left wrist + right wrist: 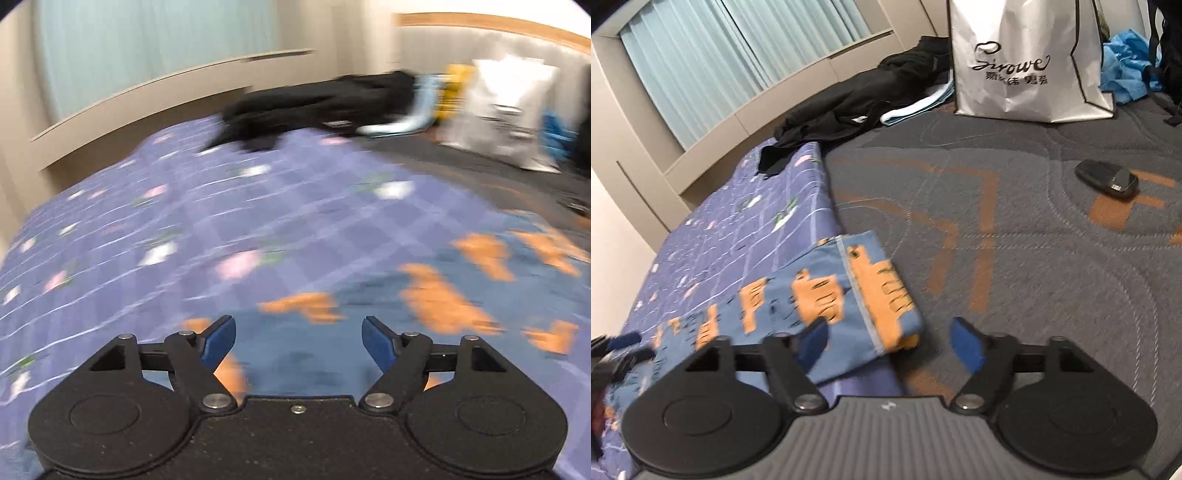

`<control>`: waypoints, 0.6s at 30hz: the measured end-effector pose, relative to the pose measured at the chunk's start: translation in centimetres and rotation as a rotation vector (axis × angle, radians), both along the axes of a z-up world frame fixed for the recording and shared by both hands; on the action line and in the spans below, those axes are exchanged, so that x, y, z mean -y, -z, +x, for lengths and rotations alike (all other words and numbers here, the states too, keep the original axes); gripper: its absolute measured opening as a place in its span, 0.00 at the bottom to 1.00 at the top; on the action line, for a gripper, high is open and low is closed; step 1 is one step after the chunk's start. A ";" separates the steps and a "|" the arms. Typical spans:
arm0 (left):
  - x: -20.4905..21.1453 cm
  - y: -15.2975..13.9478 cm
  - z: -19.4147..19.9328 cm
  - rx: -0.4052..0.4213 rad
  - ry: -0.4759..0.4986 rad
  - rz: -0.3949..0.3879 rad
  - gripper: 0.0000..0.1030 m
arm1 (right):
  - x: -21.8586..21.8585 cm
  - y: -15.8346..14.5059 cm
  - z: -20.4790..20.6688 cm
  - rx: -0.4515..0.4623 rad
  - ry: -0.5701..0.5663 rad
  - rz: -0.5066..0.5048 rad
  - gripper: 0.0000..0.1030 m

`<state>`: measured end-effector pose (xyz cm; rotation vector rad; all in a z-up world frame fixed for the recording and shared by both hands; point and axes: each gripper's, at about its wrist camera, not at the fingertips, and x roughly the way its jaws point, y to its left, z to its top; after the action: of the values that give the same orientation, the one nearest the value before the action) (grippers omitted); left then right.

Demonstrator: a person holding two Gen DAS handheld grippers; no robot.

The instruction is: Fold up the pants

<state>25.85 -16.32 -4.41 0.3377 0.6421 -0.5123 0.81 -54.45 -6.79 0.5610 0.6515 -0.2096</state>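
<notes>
The pants are blue with orange prints and lie folded on a purple patterned sheet on the bed. In the left wrist view the pants fill the area under and ahead of my left gripper, which is open and empty just above them. My right gripper is open and empty, over the pants' hem edge at the sheet's border. The left gripper's tips show at the far left of the right wrist view.
A black garment lies at the bed's far side with a light blue cloth beside it. A white shopping bag stands on the grey mattress. A dark small device lies to the right.
</notes>
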 end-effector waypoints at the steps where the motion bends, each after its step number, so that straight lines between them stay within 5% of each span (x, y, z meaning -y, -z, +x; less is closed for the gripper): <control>1: -0.9 0.2 1.5 -0.002 -0.048 0.007 0.75 | -0.3 0.1 -0.2 0.004 -0.008 0.012 0.84; 7: -4.4 1.3 8.0 -0.098 -0.164 -0.006 0.71 | -1.4 0.9 -1.1 0.001 -0.015 0.061 0.87; 9: -4.5 1.8 9.1 -0.153 -0.159 -0.014 0.58 | -1.6 1.2 -1.0 -0.013 -0.020 0.070 0.87; 11: -4.7 2.3 10.0 -0.206 -0.146 -0.038 0.29 | -1.6 1.6 -0.8 -0.023 -0.017 0.087 0.87; 13: -4.5 2.5 10.2 -0.217 -0.135 -0.051 0.13 | -1.5 1.9 -0.7 -0.024 -0.012 0.114 0.87; 16: -3.9 2.6 10.0 -0.167 -0.155 -0.023 0.00 | -1.2 2.4 -0.5 -0.022 0.001 0.151 0.87; 18: -3.5 3.0 10.3 -0.147 -0.199 -0.004 0.00 | -1.0 2.7 -0.4 -0.024 0.013 0.167 0.87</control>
<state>36.16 -12.78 -7.41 0.2304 0.8075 -0.3500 0.46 -53.41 -9.49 0.7244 0.6932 -0.1752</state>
